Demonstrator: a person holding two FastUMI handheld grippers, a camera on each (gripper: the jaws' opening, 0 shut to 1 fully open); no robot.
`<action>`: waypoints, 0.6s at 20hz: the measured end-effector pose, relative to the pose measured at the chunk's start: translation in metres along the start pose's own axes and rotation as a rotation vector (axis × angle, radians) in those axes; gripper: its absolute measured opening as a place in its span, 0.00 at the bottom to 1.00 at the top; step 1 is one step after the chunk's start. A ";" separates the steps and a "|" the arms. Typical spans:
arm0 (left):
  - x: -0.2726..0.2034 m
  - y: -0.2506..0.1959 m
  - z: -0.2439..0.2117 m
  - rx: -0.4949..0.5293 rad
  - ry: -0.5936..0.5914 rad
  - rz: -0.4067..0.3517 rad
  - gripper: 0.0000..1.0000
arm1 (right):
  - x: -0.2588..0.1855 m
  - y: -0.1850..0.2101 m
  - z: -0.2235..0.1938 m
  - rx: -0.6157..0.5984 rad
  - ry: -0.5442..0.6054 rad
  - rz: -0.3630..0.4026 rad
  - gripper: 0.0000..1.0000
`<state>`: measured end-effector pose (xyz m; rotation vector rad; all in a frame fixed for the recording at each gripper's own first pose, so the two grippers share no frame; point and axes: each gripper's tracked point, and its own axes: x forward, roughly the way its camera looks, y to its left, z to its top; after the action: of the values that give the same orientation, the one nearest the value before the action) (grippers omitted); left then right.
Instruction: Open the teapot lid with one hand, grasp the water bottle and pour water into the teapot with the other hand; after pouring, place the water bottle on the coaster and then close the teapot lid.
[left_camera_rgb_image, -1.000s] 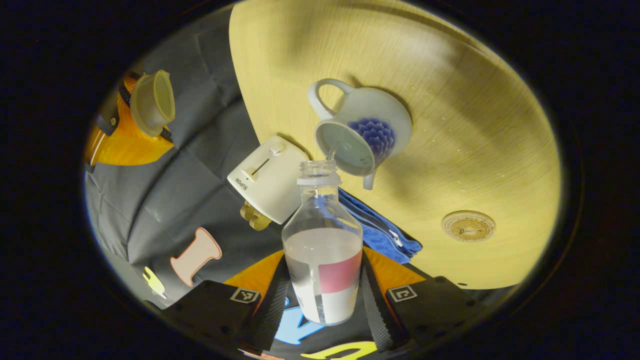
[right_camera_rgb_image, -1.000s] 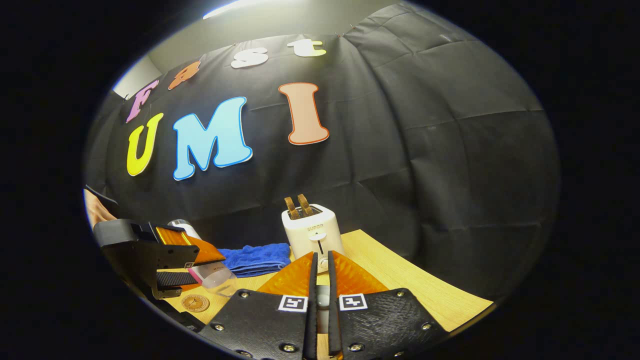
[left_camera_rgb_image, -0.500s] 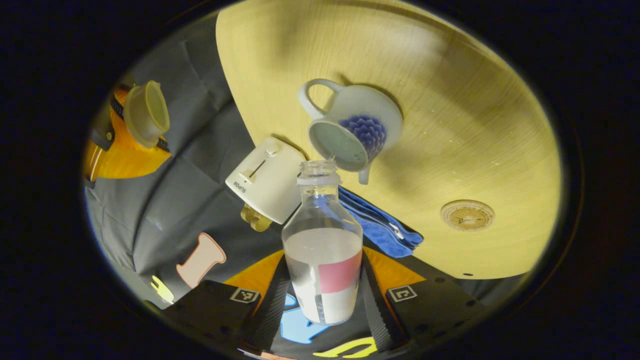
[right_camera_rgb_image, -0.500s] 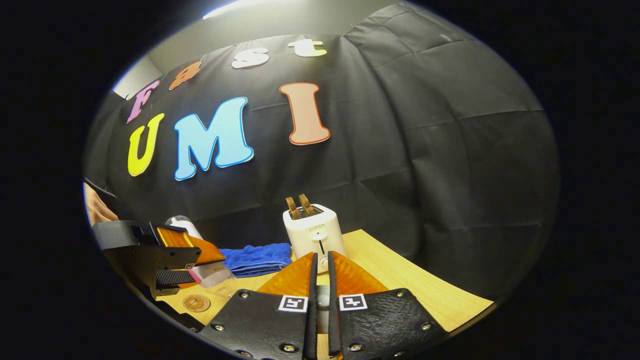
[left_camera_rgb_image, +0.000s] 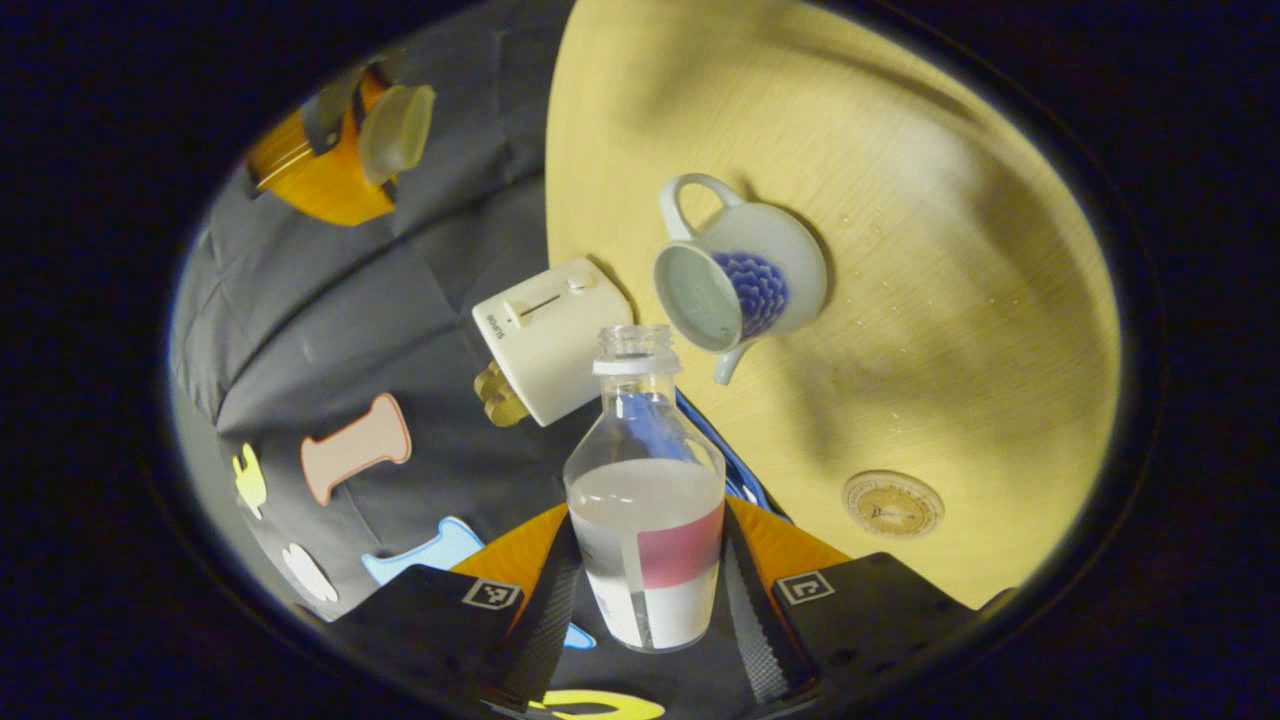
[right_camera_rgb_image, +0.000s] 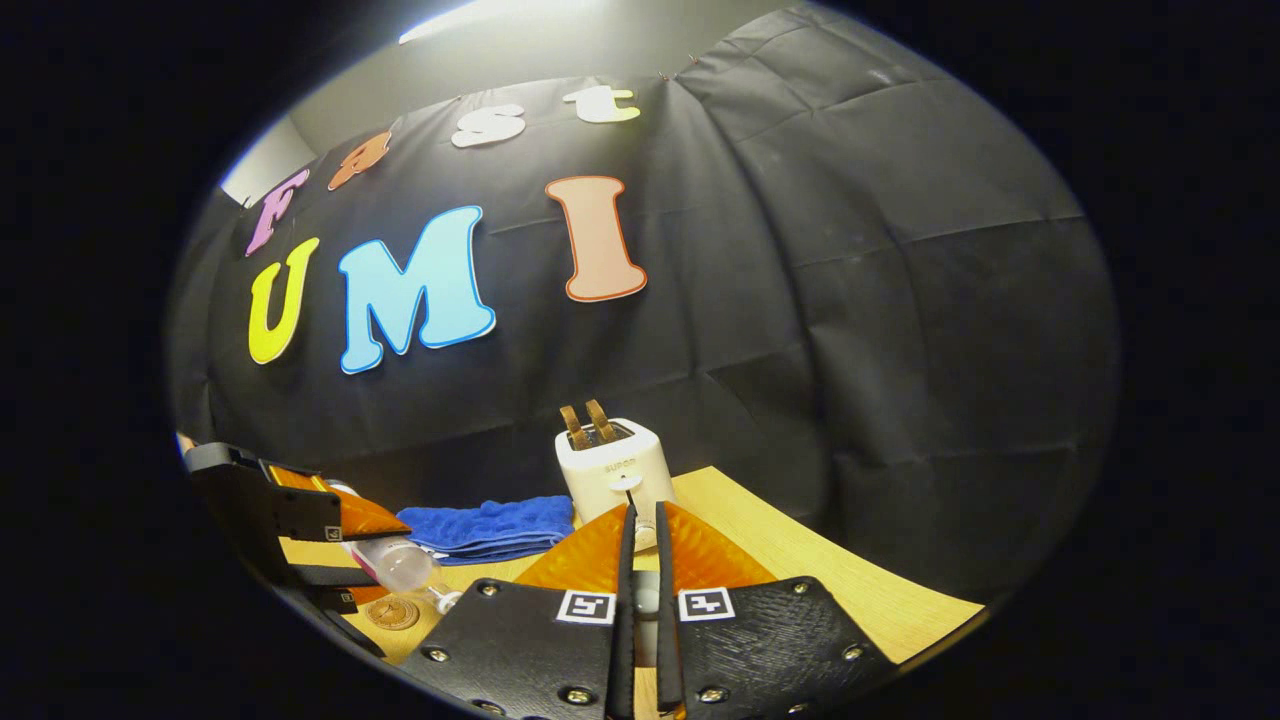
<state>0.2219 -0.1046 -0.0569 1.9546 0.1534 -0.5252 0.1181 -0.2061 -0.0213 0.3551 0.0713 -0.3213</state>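
In the left gripper view, the left gripper (left_camera_rgb_image: 655, 600) clamped a clear, round-shouldered water bottle (left_camera_rgb_image: 645, 500), one ribbed finger pressed to each side of its base. The bottle was uncapped and part full, with a pink and white label wrapped around its lower half (the print was too small to read). Its threaded mouth pointed toward 12 o'clock, close to the teapot (left_camera_rgb_image: 740, 285).

The teapot was glossy white ceramic, rounded, with a loop handle, a short spout and a blue scale-like pattern on its side. It sat lidless on a pale wood-grain table (left_camera_rgb_image: 950, 250), its open rim facing the camera. At 4 o'clock from the bottle lay a round, tan coaster (left_camera_rgb_image: 893, 504) with a stamped emblem, well apart from the teapot. A boxy cream toaster (left_camera_rgb_image: 548, 340) with a slider lay at 10 o'clock, toast sticking out. At 11 o'clock, farther off, the right gripper (left_camera_rgb_image: 385, 135) held the pale, cup-shaped teapot lid (left_camera_rgb_image: 397, 130).

In the right gripper view, that gripper's fingers (right_camera_rgb_image: 610, 560) stood almost together, pinched on something pale between them, mostly hidden. This view added a folded blue terry towel (right_camera_rgb_image: 490, 528) beside the upright toaster, which bore a short brand word, too blurred to make out. At 8 o'clock the left gripper held the bottle tilted, mouth downward, just above the coaster.
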 end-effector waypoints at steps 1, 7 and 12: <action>0.001 -0.009 -0.005 -0.088 -0.002 -0.008 0.84 | 0.001 0.001 -0.002 -0.002 0.005 0.000 0.09; -0.006 -0.043 -0.016 -0.499 -0.051 0.020 0.84 | 0.005 0.007 -0.008 -0.012 0.020 0.006 0.09; -0.019 -0.053 -0.035 -0.842 -0.063 0.063 0.84 | 0.009 0.025 -0.021 0.004 0.058 0.061 0.08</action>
<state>0.1973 -0.0478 -0.0811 1.1172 0.2281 -0.3895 0.1339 -0.1791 -0.0339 0.3698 0.1165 -0.2511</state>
